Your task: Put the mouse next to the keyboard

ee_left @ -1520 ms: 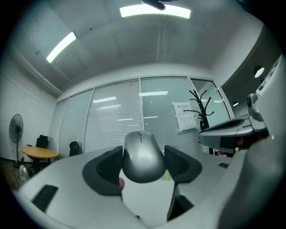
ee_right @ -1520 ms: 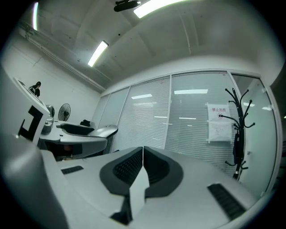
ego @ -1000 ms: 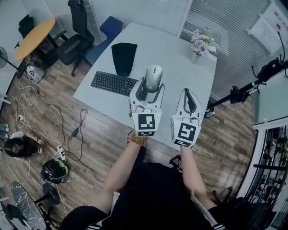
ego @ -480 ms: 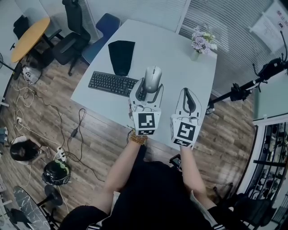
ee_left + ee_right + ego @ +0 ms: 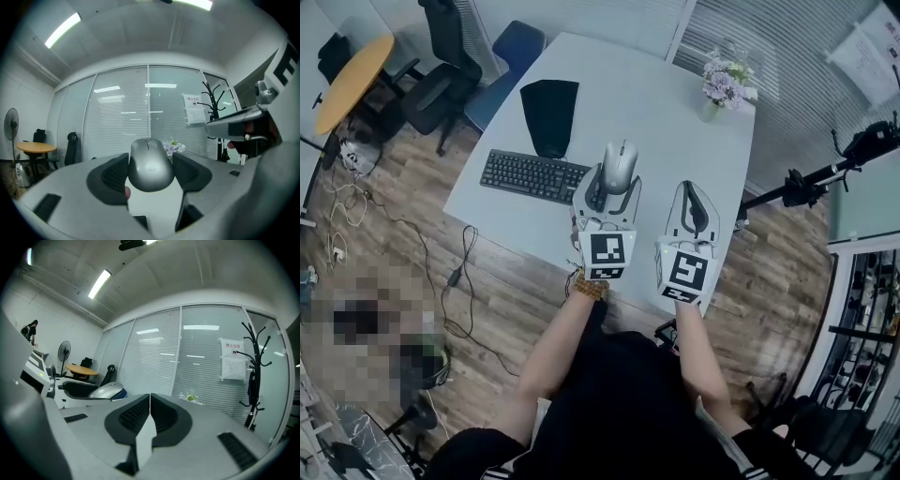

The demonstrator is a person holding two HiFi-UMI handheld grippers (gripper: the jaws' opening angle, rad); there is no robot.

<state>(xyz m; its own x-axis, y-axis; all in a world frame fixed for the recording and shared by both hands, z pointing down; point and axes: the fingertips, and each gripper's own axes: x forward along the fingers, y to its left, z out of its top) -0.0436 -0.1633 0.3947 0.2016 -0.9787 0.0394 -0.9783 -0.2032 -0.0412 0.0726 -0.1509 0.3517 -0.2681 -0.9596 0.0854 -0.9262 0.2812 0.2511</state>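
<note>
mouse (image 5: 620, 165) | clamped between left gripper (image 5: 616, 182) jaws, just right of keyboard (image 5: 532, 175) | right gripper (image 5: 693, 193) jaws pressed together, empty, farther right of keyboard

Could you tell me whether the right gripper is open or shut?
Shut: the right gripper has its fingers pressed together, with nothing between them.

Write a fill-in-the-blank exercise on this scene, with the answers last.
The left gripper is shut on the ____.
The right gripper holds nothing; its jaws are pressed ____.
In the head view, the keyboard lies to the ____ of the left gripper.
The flowers stand at the table's far ____ corner.
Missing words: mouse; together; left; right.
</note>
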